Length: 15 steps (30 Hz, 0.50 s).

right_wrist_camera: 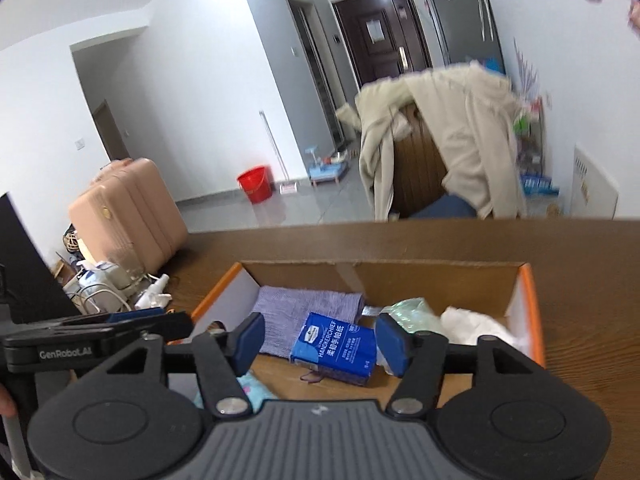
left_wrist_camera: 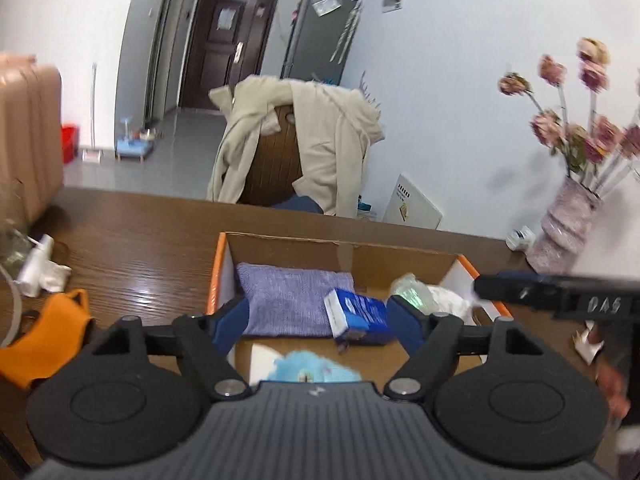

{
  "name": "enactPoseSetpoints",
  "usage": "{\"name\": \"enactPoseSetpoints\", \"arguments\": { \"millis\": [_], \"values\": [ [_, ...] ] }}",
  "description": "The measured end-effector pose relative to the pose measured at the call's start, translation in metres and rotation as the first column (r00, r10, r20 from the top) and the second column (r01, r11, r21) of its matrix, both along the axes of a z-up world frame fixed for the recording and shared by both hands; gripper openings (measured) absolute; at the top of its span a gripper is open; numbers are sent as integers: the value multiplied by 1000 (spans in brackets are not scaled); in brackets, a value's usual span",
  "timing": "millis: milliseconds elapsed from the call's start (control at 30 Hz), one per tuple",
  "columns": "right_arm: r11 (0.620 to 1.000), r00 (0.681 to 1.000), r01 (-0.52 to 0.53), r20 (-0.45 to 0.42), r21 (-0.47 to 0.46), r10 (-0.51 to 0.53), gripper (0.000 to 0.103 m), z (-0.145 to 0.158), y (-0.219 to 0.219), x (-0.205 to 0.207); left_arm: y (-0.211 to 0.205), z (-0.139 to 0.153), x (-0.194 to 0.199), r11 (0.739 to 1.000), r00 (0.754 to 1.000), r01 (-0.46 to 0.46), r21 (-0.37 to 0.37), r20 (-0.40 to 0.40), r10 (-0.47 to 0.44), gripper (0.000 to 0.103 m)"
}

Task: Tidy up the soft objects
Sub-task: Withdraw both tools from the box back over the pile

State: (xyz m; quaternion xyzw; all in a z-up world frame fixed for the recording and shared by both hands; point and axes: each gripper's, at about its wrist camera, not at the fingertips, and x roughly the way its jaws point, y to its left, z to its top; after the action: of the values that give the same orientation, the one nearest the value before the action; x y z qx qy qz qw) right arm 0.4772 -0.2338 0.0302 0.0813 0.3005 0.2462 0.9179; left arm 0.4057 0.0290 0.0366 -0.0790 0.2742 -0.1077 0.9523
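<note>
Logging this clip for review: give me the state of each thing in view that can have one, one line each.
Cardboard box: open-topped, on the table.
Purple cloth: folded flat in the box.
Blue handkerchief pack: in the box, tilted against the cloth.
Clear plastic bag: crumpled in the box.
Orange mask: outside the box, on the table.
Left gripper: open, empty.
Right gripper: open, empty.

One cardboard box point(right_wrist_camera: 440, 276) holds one purple knitted cloth point(right_wrist_camera: 308, 308), one blue handkerchief pack point(right_wrist_camera: 336, 348), one green-tinted plastic bag point(right_wrist_camera: 412, 310), one white cloth point(right_wrist_camera: 476, 326) and, blurred, perhaps one light-blue plush toy point(left_wrist_camera: 312, 368). One orange cloth point(left_wrist_camera: 48, 332) lies on the table point(left_wrist_camera: 140, 240).
</note>
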Motion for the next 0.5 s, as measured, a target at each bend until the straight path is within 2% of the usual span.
{"name": "enactPoseSetpoints", "arguments": {
  "millis": [133, 200, 333, 400, 500],
  "values": [
    [999, 996, -3, 94, -45, 8, 74, 21, -12, -54, 0, 14, -57, 998, 998, -20, 54, 64, 16, 88],
    [998, 990, 4, 139, -70, 6, 75, 28, -17, -82, -1, 20, -91, 997, 994, -32, 70, 104, 25, 91],
    [994, 971, 22, 238, -112, 5, 87, 37, -26, -146, -1, 22, -150, 997, 989, -50, 56, 144, 41, 97],
    [992, 964, 21, 265, -121, 12, 88, 34, -31, -174, -3, 20, -176, 997, 988, -59, 47, 149, 51, 99],
    [994, 965, 14, 260, -105, 14, 88, 24, -37, -208, -8, 10, -215, 996, 984, -82, 45, 164, 73, 102]
  ]
}}
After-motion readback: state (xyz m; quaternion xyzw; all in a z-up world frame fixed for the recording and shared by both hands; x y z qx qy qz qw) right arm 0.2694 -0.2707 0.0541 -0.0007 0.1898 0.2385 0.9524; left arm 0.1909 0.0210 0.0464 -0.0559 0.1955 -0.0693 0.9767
